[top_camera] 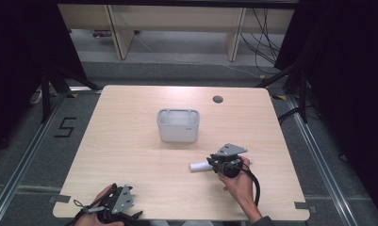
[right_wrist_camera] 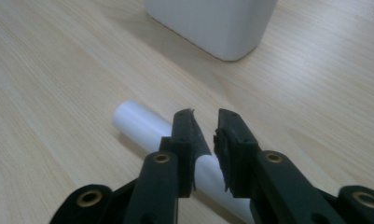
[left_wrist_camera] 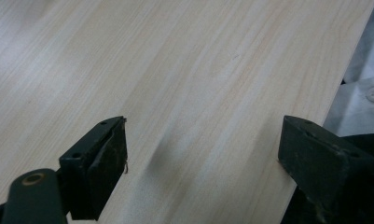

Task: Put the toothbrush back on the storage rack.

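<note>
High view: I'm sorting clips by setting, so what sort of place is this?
Probably a lab or recording bay: a lone wooden table between dark curtains, a floor marking "5", and loose cables behind.

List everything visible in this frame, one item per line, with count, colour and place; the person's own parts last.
table: 1, light wood, centre of the high view
bin: 1, pale grey, upright mid-table
tube: 1, white, lying on the table before the bin, clamped across its middle
cable hole: 1, dark, far right of the tabletop
floor marking "5": 1, black, left of the table
left hand-held gripper: 1, black, near left table edge, jaws wide apart over bare wood
right hand-held gripper: 1, black, jaws closed on the tube
hands: 2, near edge
</note>
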A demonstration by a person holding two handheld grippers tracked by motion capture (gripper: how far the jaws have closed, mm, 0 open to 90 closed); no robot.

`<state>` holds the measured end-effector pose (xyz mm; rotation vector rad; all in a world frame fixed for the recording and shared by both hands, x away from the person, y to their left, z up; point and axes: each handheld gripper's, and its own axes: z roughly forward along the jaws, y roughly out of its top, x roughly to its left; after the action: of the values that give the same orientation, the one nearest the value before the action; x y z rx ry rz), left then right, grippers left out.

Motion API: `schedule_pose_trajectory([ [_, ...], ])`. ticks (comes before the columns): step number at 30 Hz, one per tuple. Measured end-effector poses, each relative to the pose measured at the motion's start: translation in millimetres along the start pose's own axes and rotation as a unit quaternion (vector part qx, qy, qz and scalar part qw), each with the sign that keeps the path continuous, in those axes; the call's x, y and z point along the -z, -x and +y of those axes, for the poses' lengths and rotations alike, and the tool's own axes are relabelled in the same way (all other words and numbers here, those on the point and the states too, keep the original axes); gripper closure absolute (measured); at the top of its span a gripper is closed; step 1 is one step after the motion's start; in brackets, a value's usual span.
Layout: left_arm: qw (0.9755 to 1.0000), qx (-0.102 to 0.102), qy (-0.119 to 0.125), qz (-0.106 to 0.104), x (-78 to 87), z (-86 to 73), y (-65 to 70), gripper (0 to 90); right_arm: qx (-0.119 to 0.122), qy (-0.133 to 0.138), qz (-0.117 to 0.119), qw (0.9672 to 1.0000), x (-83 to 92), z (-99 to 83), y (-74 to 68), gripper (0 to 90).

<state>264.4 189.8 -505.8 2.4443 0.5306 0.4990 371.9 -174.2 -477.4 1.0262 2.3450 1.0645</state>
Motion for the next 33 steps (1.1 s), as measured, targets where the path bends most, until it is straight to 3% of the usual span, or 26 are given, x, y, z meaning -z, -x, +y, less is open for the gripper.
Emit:
schedule_pose_trajectory([
  [9, 1.0, 0.0, -0.001, 0.001, -0.2, -0.1, -0.5, 15.3, 0.041, -0.019, 0.021, 0.9988, -19.2, 11.7, -13.9, 89.0],
  [18, 1.0, 0.005, 0.0, 0.0, -0.3, 0.0, 0.8, 15.3, 0.03, -0.022, 0.022, 0.999, -31.1, 14.9, -16.4, 89.3],
  [25, 1.0, -0.001, 0.0, 0.0, -0.3, 0.0, 0.0, 15.3, 0.038, -0.034, 0.03, 0.9983, -43.4, 18.5, -19.8, 89.2],
  [32, 1.0, -0.001, 0.0, 0.0, -0.3, 0.0, 0.0, 15.3, 0.036, -0.043, 0.032, 0.9979, -45.2, 17.9, -21.8, 89.2],
  [33, 1.0, -0.002, 0.0, -0.001, 0.2, 0.3, -0.2, 15.3, 0.046, -0.036, 0.034, 0.9977, -46.3, 17.1, -21.7, 89.2],
])
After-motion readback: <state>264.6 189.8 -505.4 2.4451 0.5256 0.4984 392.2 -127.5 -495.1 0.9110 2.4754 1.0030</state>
